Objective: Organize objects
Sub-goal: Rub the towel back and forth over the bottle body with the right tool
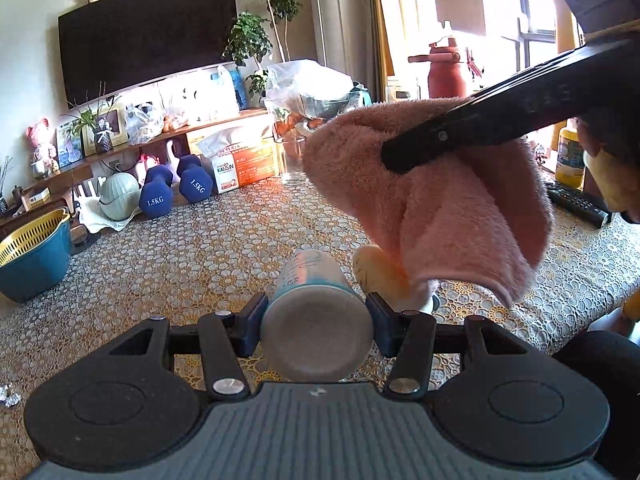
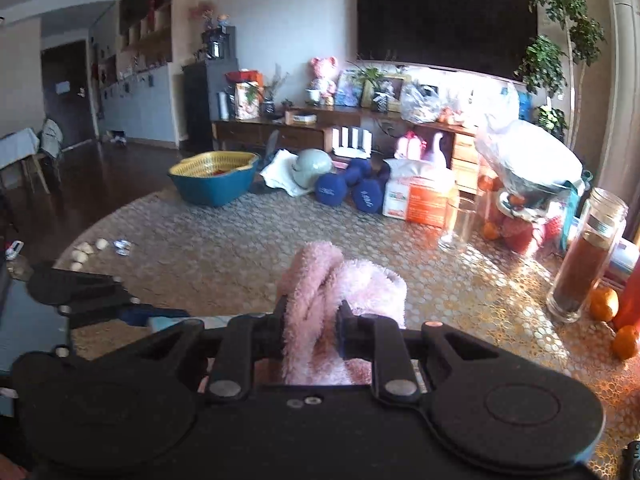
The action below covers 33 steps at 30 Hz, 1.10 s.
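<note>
Your left gripper (image 1: 316, 322) pinches a cup (image 1: 314, 316) sideways at lower centre; your right gripper (image 2: 312, 330) clamps the pink towel (image 2: 340, 288), hanging at right of the left view. Steady the cup and bring the towel down slowly onto it.

A home living room: wall television (image 2: 446, 20), potted plants (image 1: 248, 40), dumbbells (image 1: 158, 194), lace-covered table (image 1: 200, 264).

The towel (image 1: 432, 200) hides most of a pale object (image 1: 374, 270) behind the cup (image 1: 316, 312). The cup's print is blurred. In the right view, the towel (image 2: 332, 292) covers the inner fingers (image 2: 350, 334).
</note>
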Available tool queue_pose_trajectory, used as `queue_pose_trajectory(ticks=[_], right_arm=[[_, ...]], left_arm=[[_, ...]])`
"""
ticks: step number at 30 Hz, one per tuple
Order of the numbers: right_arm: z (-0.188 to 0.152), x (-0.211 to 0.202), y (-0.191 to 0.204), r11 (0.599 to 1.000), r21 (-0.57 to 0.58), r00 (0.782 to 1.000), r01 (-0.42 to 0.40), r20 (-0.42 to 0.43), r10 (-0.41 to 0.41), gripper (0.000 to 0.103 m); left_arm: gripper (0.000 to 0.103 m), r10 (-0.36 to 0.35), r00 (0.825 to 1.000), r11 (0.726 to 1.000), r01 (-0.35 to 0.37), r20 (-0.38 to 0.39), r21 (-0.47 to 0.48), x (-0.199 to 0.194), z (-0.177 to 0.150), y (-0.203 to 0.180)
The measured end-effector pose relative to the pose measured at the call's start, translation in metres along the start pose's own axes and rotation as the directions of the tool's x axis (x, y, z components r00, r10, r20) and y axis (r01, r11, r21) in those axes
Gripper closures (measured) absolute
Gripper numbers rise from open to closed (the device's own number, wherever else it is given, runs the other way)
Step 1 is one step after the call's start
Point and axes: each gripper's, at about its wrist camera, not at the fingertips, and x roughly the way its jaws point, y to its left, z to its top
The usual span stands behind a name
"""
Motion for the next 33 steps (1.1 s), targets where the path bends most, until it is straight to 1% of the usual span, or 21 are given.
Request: queue_pose_trajectory(ticks=[3,5,9,13,20,25,30,33], right_arm=[[0.000,-0.009,0.020,0.995,-0.034,0.996,-0.091,0.017,0.092,0.082],[-0.001,-0.008,0.032,0.985,-0.038,0.986,-0.166,0.018,0.167,0.082],[-0.003,0.010,0.049,0.972,-0.062,0.974,-0.228,-0.027,0.227,0.082],[0.000,0.036,0.049,0.975,-0.037,0.974,-0.218,-0.074,0.215,0.082],[0.005,0.078,0.030,0.988,-0.018,0.979,-0.151,-0.143,0.147,0.082],[0.005,0.094,0.022,0.994,-0.058,0.980,-0.097,-0.177,0.085,0.082],[0.001,0.100,0.009,0.998,-0.048,0.982,-0.048,-0.186,0.039,0.082],[-0.004,0.104,0.002,0.998,-0.058,0.980,0.016,-0.199,-0.028,0.082]], left_arm=[[0.050,0.001,1.000,1.000,-0.001,-0.001,0.001,0.000,-0.001,-0.001],[0.050,0.002,1.000,1.000,-0.002,-0.005,0.002,0.001,-0.001,-0.002],[0.050,-0.004,1.000,1.000,0.003,-0.026,-0.029,0.002,-0.005,0.001],[0.050,-0.014,0.999,0.999,0.012,-0.040,-0.045,0.002,-0.012,0.005],[0.050,-0.039,0.997,0.995,0.033,-0.062,-0.091,0.005,-0.023,0.013],[0.050,-0.048,0.996,0.994,0.040,-0.076,-0.100,0.007,-0.029,0.015],[0.050,-0.051,0.996,0.994,0.043,-0.078,-0.101,0.007,-0.032,0.015],[0.050,-0.049,0.996,0.994,0.042,-0.074,-0.101,0.006,-0.030,0.014]])
